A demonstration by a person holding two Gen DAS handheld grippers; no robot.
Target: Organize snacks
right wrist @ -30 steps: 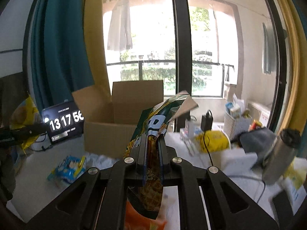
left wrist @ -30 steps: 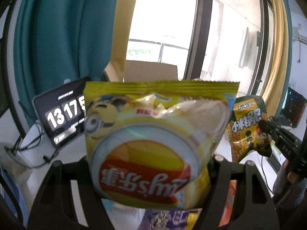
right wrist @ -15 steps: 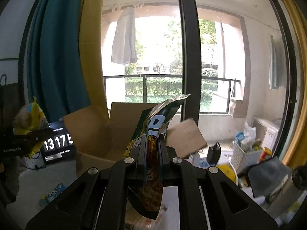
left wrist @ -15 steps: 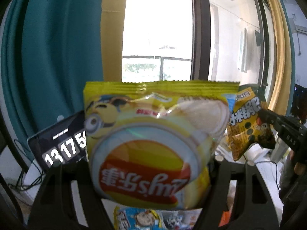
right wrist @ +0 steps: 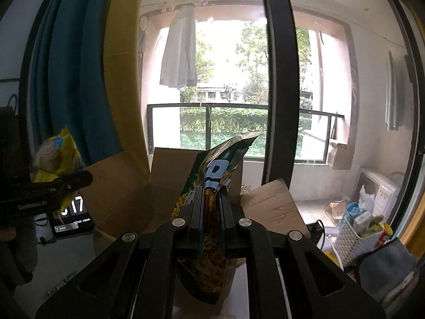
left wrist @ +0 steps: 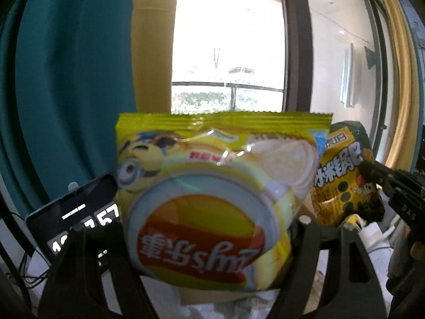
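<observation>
The left gripper (left wrist: 209, 239) was clamped on a puffy yellow chip bag (left wrist: 212, 196), held upside down in the air, probably for carrying to the open cardboard box (right wrist: 170, 175). To its right, the right gripper (right wrist: 211, 210) pinched a dark green-and-yellow snack pouch (right wrist: 212, 180) edge-on just before that box, likely ready to drop in.
</observation>
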